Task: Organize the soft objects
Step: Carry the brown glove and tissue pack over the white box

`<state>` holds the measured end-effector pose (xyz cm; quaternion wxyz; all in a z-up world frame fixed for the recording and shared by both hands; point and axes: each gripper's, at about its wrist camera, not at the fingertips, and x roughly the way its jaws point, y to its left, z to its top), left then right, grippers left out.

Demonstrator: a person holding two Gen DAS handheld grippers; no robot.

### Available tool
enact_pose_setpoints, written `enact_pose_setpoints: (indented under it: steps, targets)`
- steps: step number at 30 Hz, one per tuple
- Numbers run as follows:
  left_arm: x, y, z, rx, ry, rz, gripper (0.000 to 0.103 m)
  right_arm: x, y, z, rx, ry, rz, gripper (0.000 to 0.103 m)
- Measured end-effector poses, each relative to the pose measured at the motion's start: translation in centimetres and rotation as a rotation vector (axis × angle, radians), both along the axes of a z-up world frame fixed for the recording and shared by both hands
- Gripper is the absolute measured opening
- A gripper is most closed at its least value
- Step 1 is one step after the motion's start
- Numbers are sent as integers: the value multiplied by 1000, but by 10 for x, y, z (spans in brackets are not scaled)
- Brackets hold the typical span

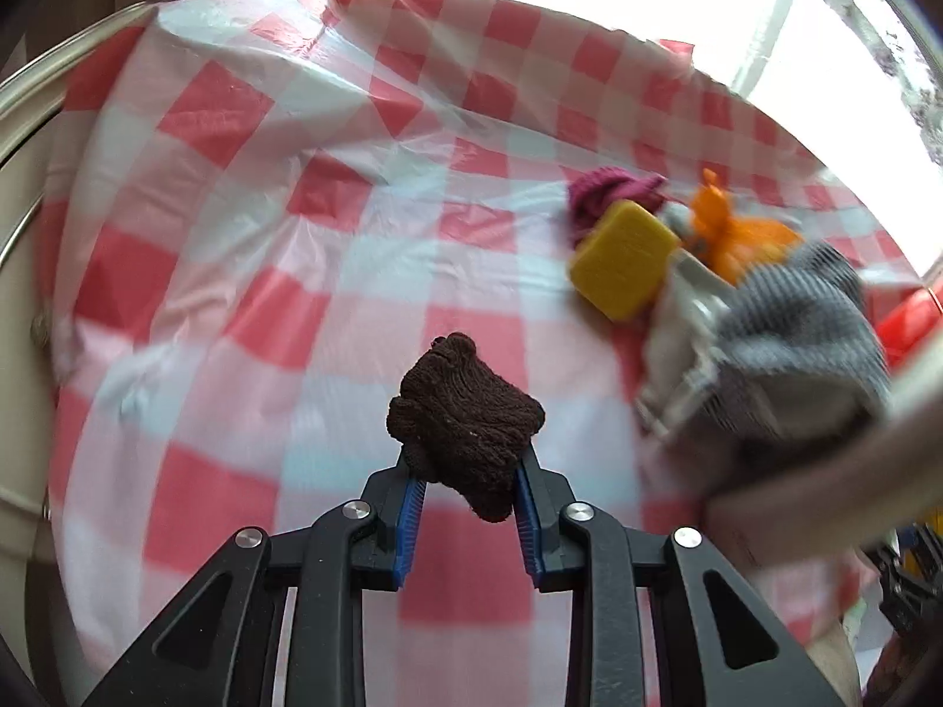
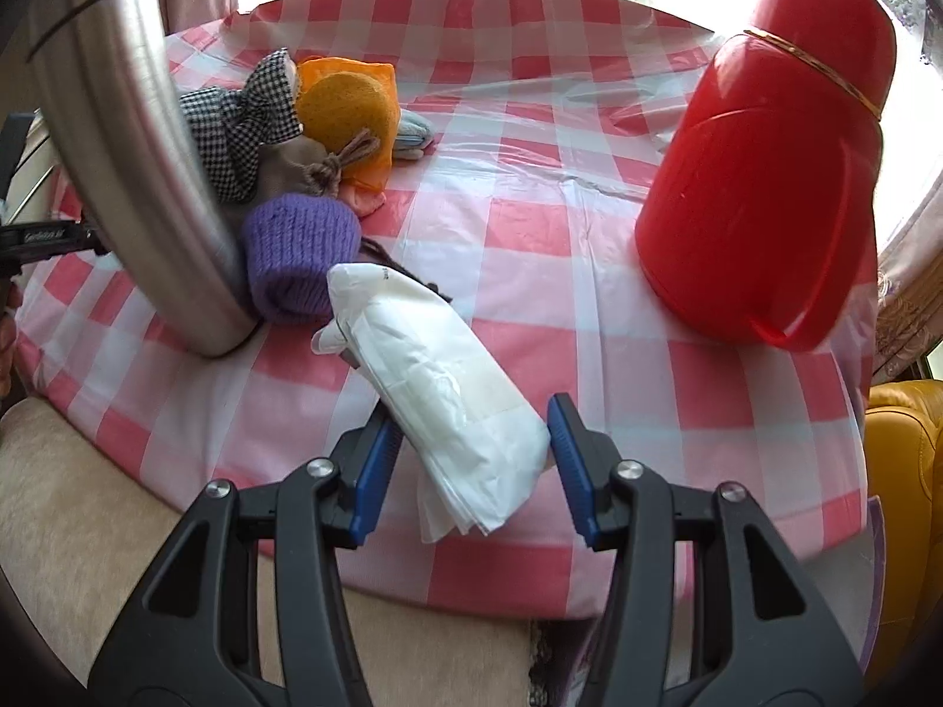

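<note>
My left gripper (image 1: 468, 486) is shut on a dark brown knitted bundle (image 1: 465, 418), which hangs over the red-and-white checked tablecloth (image 1: 247, 271). To its right lies a blurred heap: a yellow sponge block (image 1: 625, 259), a maroon knit (image 1: 595, 194), an orange mesh bag (image 1: 748, 235) and a grey ribbed sock (image 1: 801, 318). My right gripper (image 2: 471, 456) is shut on a white plastic-wrapped tissue pack (image 2: 436, 377) near the table's front edge. Beyond it sit a purple knit roll (image 2: 300, 259), a houndstooth pouch (image 2: 236, 118), a brown drawstring pouch (image 2: 294, 168) and an orange mesh bag (image 2: 348, 106).
A tall red thermos jug (image 2: 766, 177) stands at the right of the table. A shiny steel cylinder (image 2: 129, 135) rises at the left, against the purple roll. A beige cushion (image 2: 88, 501) lies below the table edge and a yellow seat (image 2: 902, 471) at the right.
</note>
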<state>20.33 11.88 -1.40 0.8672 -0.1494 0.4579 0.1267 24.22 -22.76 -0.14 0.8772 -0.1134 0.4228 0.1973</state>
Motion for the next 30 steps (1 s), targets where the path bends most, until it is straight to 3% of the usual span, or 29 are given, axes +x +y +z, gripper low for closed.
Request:
enact_pose_setpoints:
  steps: [13, 30]
  targets:
    - [-54, -76, 25, -17, -50, -108, 29, -41, -23, 12, 10, -24, -12, 54]
    - [-76, -187, 42, -39, -80, -294, 29, -76, -70, 13, 20, -14, -76, 54]
